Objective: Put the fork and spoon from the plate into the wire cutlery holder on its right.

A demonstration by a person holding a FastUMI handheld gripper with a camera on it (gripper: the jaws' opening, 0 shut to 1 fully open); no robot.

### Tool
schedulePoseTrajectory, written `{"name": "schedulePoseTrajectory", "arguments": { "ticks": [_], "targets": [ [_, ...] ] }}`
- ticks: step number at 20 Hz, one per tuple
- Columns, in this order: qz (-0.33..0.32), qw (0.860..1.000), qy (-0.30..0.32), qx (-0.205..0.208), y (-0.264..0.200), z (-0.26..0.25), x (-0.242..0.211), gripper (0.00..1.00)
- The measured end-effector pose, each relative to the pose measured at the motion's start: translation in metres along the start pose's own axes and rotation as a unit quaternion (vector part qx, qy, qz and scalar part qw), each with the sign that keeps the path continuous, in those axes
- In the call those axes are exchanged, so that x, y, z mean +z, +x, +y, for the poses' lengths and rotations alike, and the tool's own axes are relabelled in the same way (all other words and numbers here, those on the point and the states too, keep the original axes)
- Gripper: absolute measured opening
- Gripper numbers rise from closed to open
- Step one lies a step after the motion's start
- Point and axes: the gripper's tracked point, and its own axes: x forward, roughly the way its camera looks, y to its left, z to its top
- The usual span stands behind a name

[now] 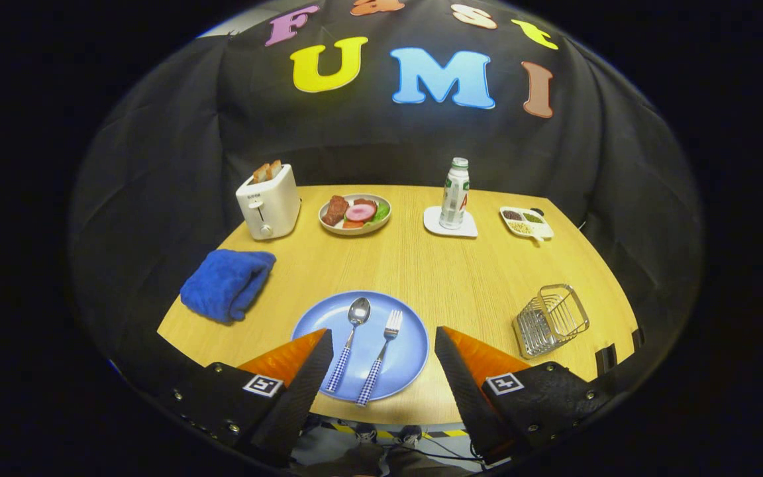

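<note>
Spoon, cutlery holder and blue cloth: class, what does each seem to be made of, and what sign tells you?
Spoon: polished metal bowl, judging by its shine; checked handle, probably plastic.
Cutlery holder: bare metal wire, seen in its thin shiny bars.
Blue cloth: soft fabric, perhaps towelling, matte and folded.
The gripper fingers stand open, holding nothing.

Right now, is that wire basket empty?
Empty: the wire cutlery holder holds nothing; fork and spoon lie on the plate, between the open fingers.

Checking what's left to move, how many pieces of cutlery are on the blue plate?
2: the spoon and, right of it, the fork, side by side on the blue plate, between the open tool's fingers.
</note>
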Motion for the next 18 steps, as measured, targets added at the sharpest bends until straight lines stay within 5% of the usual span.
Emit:
{"name": "schedulePoseTrajectory", "arguments": {
  "ticks": [18],
  "targets": [
    [0.184,0.982,0.041,-0.03,0.063,0.005,-0.077,0.96]
  ]
}}
